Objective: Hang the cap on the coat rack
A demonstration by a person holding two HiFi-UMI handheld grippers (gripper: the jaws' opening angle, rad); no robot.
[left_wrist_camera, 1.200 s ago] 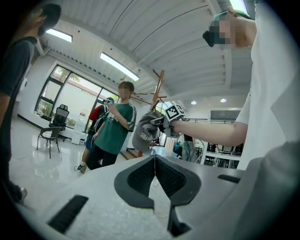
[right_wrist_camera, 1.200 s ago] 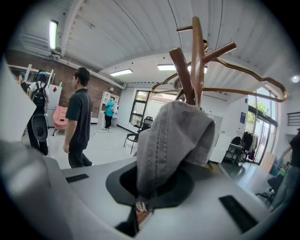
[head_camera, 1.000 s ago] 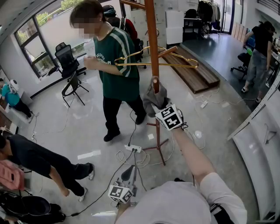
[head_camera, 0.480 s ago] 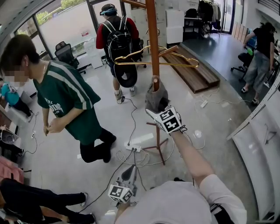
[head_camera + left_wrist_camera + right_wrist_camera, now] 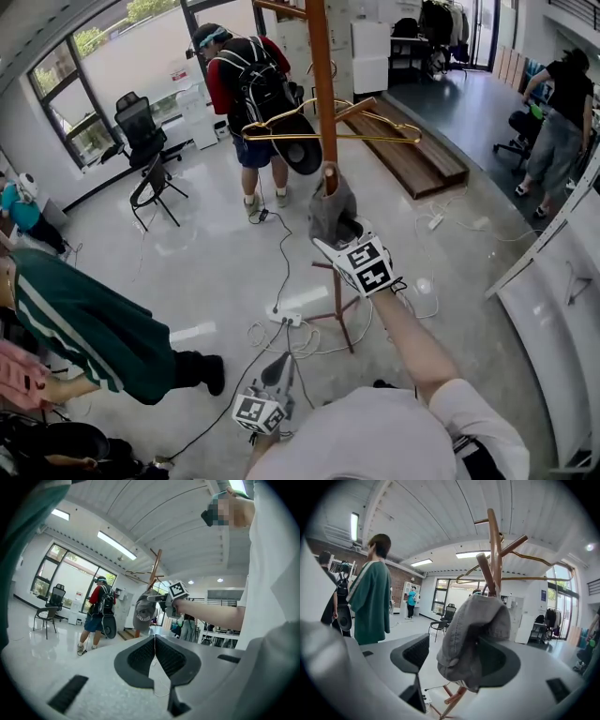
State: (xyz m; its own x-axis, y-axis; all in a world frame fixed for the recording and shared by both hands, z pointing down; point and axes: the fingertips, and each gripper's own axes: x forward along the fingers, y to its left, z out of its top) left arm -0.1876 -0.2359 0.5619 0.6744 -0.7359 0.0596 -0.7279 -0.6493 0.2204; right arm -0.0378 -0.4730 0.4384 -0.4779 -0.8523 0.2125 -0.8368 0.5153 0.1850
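Grey cap (image 5: 473, 634) hangs on a peg of the coat rack (image 5: 322, 75), the right claw (image 5: 457, 657) spread wide around it, gripping nothing; release looks done, so next withdraw without snagging.

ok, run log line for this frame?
cap: hangs on a coat rack peg | right gripper: open, jaws either side of cap | left gripper: shut, empty, held low

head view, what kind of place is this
Probably an open office or lab workspace: an office chair stands by tall windows, and a power strip with loose cables lies on a glossy floor.
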